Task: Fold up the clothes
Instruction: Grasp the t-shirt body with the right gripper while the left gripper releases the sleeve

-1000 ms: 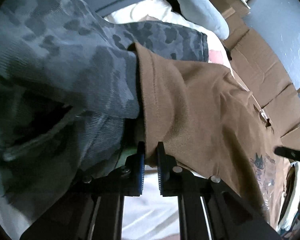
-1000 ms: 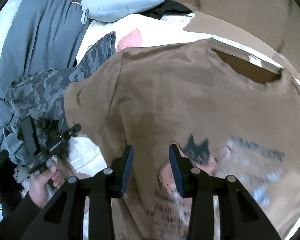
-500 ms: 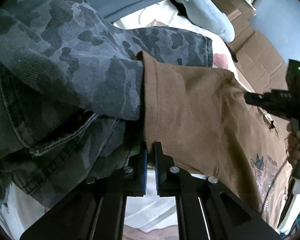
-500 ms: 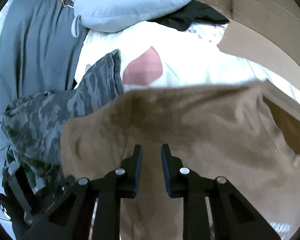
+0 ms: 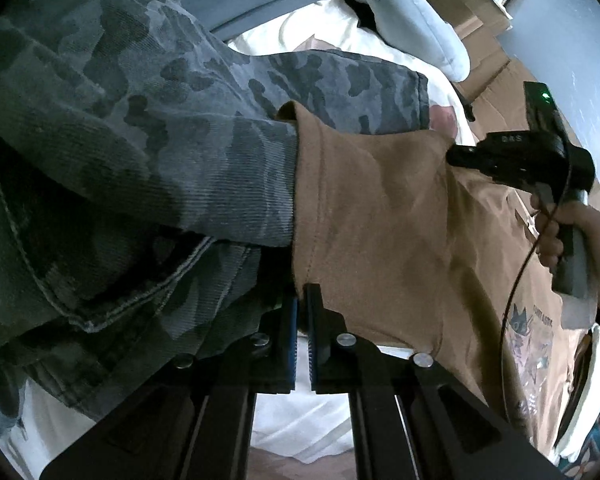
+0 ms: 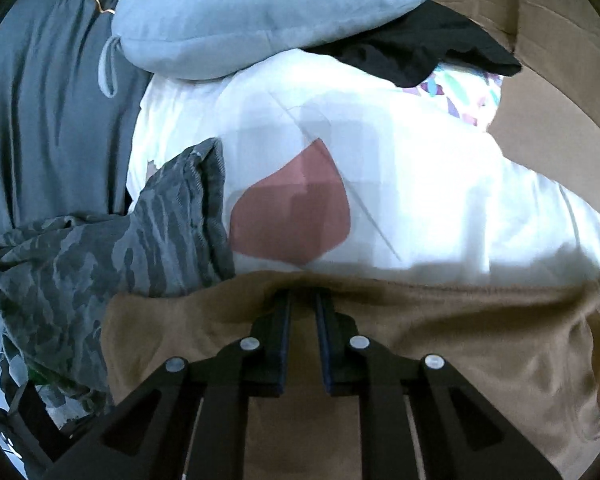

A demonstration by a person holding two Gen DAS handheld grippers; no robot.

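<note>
A brown T-shirt (image 5: 388,232) with a printed graphic lies on a white sheet, its sleeve end against grey camouflage trousers (image 5: 140,128). My left gripper (image 5: 302,304) is shut on the shirt's lower corner at the hem. In the right wrist view my right gripper (image 6: 302,300) is shut on the far edge of the brown T-shirt (image 6: 460,340), the cloth bunched around its jaws. The right gripper's body also shows in the left wrist view (image 5: 532,160), held in a hand over the shirt.
The white sheet (image 6: 420,184) carries a pink patch (image 6: 292,216). A light blue neck pillow (image 6: 260,12) and black cloth (image 6: 420,48) lie beyond. Cardboard (image 6: 560,80) stands on the right, a dark grey cushion (image 6: 40,120) on the left. The camouflage trousers (image 6: 100,256) lie left.
The right gripper moved from the shirt's printed middle to its far edge and closed on it. The left gripper closed tighter on the shirt's corner.
</note>
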